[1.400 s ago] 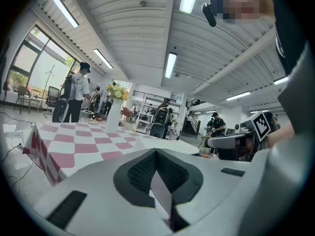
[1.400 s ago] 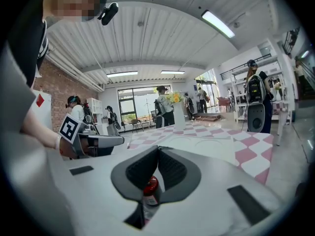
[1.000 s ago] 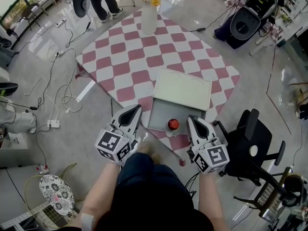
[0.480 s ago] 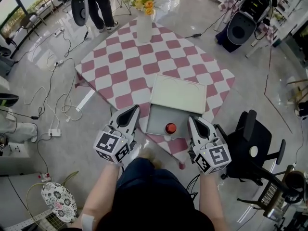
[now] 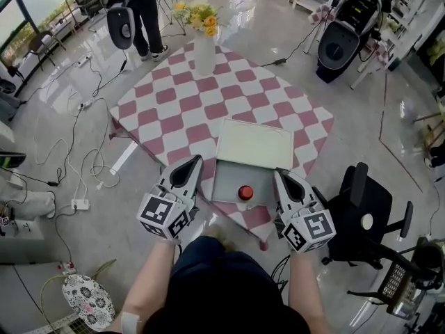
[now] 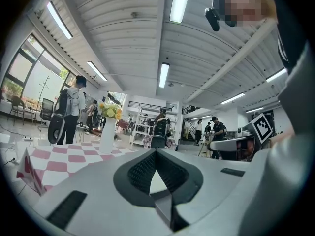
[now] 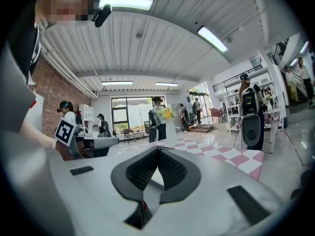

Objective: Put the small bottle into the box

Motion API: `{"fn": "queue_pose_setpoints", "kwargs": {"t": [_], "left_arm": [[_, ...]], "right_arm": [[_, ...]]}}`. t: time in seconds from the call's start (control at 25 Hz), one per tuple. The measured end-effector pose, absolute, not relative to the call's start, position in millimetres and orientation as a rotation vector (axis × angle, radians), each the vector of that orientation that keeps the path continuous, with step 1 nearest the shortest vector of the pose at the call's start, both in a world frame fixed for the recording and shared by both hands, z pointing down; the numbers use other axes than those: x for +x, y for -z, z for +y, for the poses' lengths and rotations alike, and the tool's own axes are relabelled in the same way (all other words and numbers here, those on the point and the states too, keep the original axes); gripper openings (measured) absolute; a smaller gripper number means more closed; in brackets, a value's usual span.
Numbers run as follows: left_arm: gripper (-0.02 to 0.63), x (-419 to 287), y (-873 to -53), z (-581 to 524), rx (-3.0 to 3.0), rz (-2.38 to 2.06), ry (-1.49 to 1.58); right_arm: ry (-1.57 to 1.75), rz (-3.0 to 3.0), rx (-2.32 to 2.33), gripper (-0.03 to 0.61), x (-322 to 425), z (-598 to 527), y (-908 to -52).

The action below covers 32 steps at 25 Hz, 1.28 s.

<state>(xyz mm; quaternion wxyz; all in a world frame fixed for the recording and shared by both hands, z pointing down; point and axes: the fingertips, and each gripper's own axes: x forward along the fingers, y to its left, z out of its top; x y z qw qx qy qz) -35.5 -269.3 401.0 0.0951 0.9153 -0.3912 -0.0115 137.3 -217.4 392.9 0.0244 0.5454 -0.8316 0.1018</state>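
- A person's left gripper point(image 5: 192, 161) and right gripper point(image 5: 281, 175), both of smooth pale grey plastic, hang level at either side of the near corner of a square desk point(image 5: 174, 110) draped in a pink-and-white checked cloth.
- The left gripper's dark ribbed fingers point(image 6: 142, 168) meet at their tips with nothing between them. The right gripper's fingers point(image 7: 172, 168) are likewise pressed together and empty.
- Each gripper carries a cube with black-and-white square markers at its rear, one on the left point(image 5: 165, 214) and one on the right point(image 5: 309, 229).
- The small bottle with a round red cap point(image 5: 245, 192) stands upright inside a shallow, pale grey rectangular box point(image 5: 224, 179), close to the wall nearest the person, between the two grippers and touching neither.
- The box's flat, rimmed lid point(image 5: 254, 145) lies open on the cloth just behind the tray, its inside a lighter cream-white.
- A tall, slim white vase point(image 5: 204, 53) holding yellow and orange flowers point(image 5: 198, 14) stands at the desk's far corner, well apart from the box.
- A black swivel chair with a padded back point(image 5: 361, 211) sits on the glossy grey floor point(image 5: 62, 117) to the right of the desk. White cables and a power strip point(image 5: 80, 204) trail across the floor on the left.
- A person in dark trousers point(image 5: 147, 12) stands beyond the far corner.
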Motion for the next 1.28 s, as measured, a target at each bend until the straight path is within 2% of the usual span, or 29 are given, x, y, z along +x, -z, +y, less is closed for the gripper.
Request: {"fn": "queue_pose_setpoints", "kwargs": {"t": [1.28], "left_arm": [[0.0, -49.9, -347.3, -283.1, 2.761, -1.21, 0.129]], "right_arm": [[-0.187, -2.547, 1.843, 0.005, 166.2, -218.6, -338.3]]}}
